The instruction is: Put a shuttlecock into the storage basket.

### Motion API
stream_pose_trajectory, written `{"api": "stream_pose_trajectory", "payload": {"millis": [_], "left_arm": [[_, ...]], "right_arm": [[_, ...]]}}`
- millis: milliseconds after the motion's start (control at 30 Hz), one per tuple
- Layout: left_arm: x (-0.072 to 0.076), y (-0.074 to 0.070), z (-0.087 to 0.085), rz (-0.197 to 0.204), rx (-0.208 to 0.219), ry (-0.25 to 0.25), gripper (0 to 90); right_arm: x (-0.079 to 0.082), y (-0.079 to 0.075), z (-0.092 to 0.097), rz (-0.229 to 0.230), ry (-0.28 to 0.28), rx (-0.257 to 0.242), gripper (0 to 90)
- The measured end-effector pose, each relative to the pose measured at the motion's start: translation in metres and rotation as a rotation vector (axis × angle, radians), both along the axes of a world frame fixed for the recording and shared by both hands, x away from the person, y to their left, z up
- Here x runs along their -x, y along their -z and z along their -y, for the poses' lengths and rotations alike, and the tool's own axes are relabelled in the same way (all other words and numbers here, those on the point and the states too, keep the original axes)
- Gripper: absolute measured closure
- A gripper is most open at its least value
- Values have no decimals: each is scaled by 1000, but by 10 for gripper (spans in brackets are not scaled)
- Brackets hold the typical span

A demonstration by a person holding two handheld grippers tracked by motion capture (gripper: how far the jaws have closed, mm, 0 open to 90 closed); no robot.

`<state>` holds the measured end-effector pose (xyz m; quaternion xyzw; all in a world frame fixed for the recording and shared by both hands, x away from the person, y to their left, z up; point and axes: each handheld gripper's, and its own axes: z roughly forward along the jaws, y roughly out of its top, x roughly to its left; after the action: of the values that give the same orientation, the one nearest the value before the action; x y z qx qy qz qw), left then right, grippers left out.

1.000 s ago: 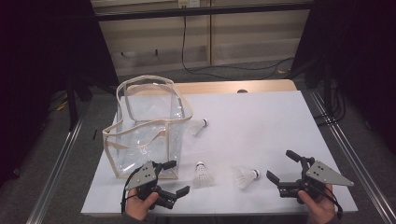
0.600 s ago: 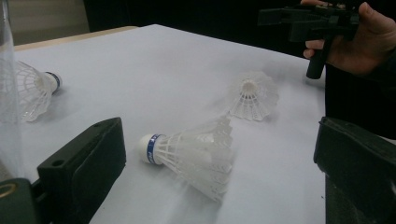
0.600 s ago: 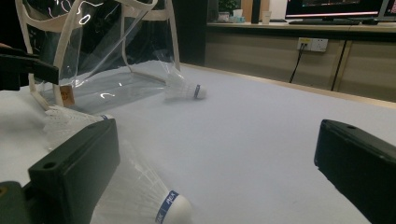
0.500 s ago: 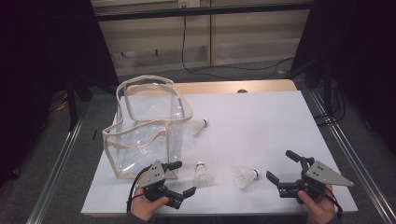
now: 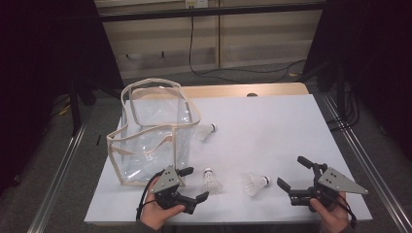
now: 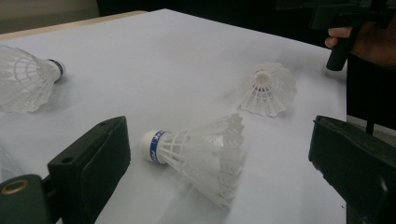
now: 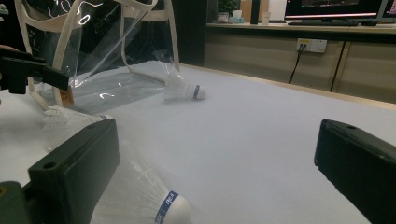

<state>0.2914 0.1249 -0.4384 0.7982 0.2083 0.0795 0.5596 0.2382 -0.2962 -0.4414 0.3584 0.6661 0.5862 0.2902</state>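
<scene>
Light falls evenly from above onto the white table (image 5: 272, 126), bright against a very dark surround on both sides. Shadows under the shuttlecocks (image 5: 211, 181) are soft and faint. Glare streaks flash on the clear bag (image 7: 100, 44) in the right gripper view. Up close, the hand-held gripper pads blur at the frame bottom, and the nearest shuttlecock (image 7: 144, 198) there looks smeared. The high view is slightly grainy.
</scene>
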Motion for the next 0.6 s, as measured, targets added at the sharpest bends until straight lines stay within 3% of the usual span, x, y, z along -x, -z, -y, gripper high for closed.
{"api": "stream_pose_trajectory", "payload": {"millis": [200, 400, 600], "left_arm": [[0, 2, 9, 4, -44, -19, 103], [-1, 6, 18, -25, -76, -7, 157], [-4, 10, 23, -52, -116, -29, 198]], "right_arm": [[0, 0, 0, 0, 0, -2, 0], [0, 0, 1, 3, 4, 4, 0], [1, 0, 0, 1, 5, 2, 0]]}}
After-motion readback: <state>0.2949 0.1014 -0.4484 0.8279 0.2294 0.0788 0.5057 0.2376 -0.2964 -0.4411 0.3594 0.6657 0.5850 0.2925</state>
